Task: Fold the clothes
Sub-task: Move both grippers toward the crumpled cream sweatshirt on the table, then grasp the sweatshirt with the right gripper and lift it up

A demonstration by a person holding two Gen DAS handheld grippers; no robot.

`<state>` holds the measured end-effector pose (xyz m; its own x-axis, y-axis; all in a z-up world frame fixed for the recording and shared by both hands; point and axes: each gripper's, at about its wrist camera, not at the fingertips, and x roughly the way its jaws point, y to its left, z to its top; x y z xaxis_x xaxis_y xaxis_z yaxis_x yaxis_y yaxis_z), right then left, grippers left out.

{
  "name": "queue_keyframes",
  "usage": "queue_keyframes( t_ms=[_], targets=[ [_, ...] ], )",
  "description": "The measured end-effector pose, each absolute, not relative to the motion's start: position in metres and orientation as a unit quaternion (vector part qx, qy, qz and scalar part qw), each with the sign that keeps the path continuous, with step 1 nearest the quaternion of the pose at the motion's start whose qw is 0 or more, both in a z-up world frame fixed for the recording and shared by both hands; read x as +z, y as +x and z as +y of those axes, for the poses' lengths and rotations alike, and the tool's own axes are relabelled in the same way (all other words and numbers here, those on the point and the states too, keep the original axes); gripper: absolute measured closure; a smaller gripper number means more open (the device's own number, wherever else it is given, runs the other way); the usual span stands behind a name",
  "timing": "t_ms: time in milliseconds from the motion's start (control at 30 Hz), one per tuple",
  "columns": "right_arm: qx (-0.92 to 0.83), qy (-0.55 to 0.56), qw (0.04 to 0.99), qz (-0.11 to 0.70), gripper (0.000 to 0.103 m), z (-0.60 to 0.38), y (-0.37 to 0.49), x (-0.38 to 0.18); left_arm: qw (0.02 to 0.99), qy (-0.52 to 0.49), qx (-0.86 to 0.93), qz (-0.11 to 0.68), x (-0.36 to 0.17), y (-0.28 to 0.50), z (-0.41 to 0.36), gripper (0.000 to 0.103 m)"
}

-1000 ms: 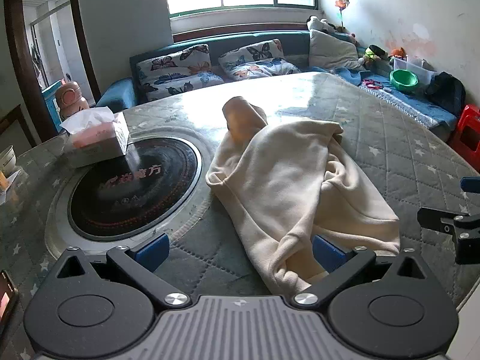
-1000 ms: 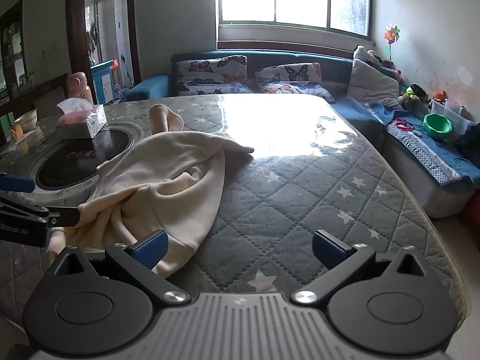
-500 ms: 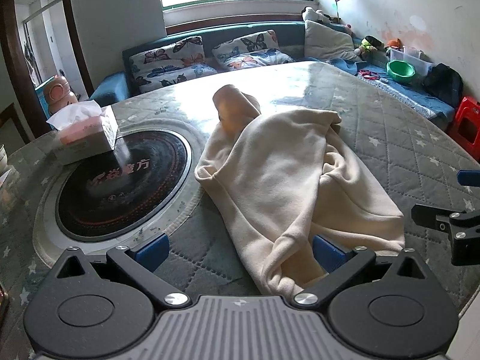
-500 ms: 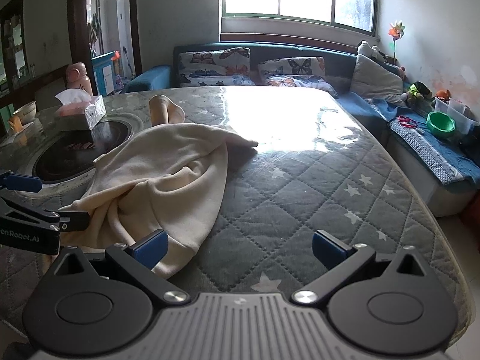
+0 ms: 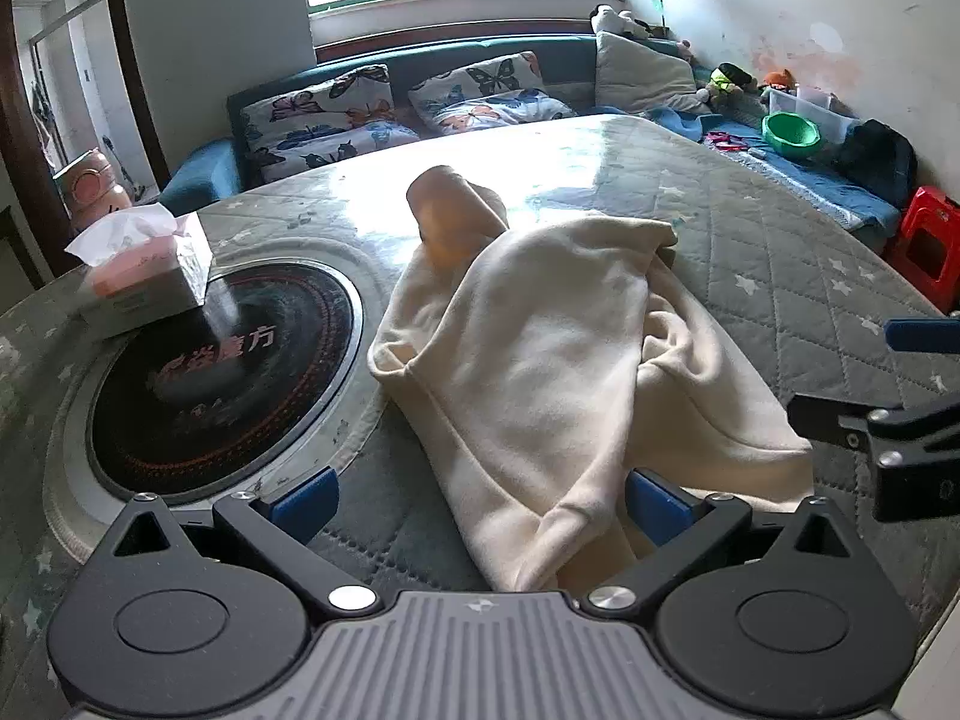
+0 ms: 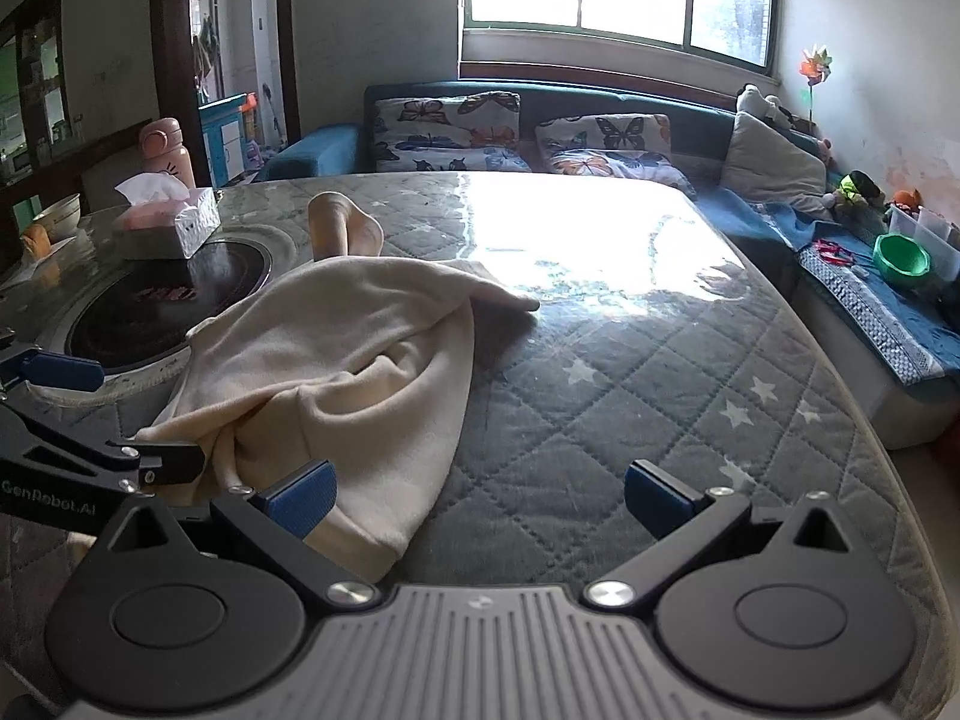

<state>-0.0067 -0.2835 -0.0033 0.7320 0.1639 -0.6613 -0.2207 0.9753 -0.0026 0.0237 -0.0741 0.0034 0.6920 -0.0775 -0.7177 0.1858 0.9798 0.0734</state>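
Cream fleece garment (image 5: 558,360) lies crumpled on the quilted grey table cover (image 5: 780,276), w/ a rolled tan cuff (image 5: 447,210) sticking up at its far end. Left wrist view: left gripper (image 5: 480,495) sits low at the near hem, fingers apart, blue pads (image 5: 303,495) either side of the cloth w/o pinching it. A black round hob (image 5: 222,378) is set into the table just left of the garment; a tissue box (image 5: 144,282) stands on its far edge. Right gripper (image 5: 900,384) enters from the right edge, near the hem.

Right wrist view: right gripper (image 6: 480,495) has fingers apart, over bare cover; its left pad (image 6: 300,495) lies just beside the garment's (image 6: 336,372) near edge; contact can't be told. Left gripper (image 6: 78,414) shows at the left, fingers spread at the hem. Sofa (image 6: 600,108) w/ butterfly cushions (image 6: 447,132) lies beyond the table.
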Motion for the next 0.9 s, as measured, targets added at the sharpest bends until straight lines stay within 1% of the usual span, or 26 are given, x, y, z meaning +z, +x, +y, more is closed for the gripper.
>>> queue_keyframes(
  t_ms=[300, 433, 533, 600, 633, 733, 767, 867, 900],
  targets=[
    [0.112, -0.027, 0.929, 0.353, 0.0, -0.288, 0.03, 0.002, 0.918, 0.064, -0.101, 0.377, 0.006, 0.029, -0.074, 0.001],
    [0.115, -0.029, 0.928, 0.352, 0.002, -0.288, 0.049, 0.006, 0.916, 0.064, -0.115, 0.378, 0.005, 0.032, -0.075, 0.008],
    [0.116, -0.029, 0.928, 0.353, 0.005, -0.287, 0.065, 0.006, 0.914, 0.062, -0.124, 0.381, 0.004, 0.036, -0.075, 0.014],
    [0.122, -0.022, 0.926, 0.356, 0.01, -0.287, 0.076, 0.006, 0.913, 0.061, -0.13, 0.383, 0.003, 0.038, -0.075, 0.019],
    [0.126, -0.015, 0.925, 0.358, 0.011, -0.288, 0.082, 0.005, 0.912, 0.06, -0.133, 0.384, 0.003, 0.04, -0.075, 0.021],
    [0.143, 0.015, 0.92, 0.365, 0.019, -0.29, 0.098, 0.004, 0.91, 0.059, -0.141, 0.385, 0.002, 0.043, -0.074, 0.029],
    [0.15, 0.025, 0.917, 0.369, 0.024, -0.289, 0.103, 0.004, 0.909, 0.059, -0.143, 0.386, 0.002, 0.044, -0.074, 0.032],
    [0.159, 0.046, 0.911, 0.379, 0.026, -0.288, 0.118, -0.001, 0.907, 0.056, -0.151, 0.39, 0.001, 0.047, -0.072, 0.033],
    [0.162, 0.053, 0.909, 0.381, 0.032, -0.288, 0.123, -0.002, 0.906, 0.055, -0.152, 0.39, 0.0, 0.048, -0.072, 0.034]
  ],
)
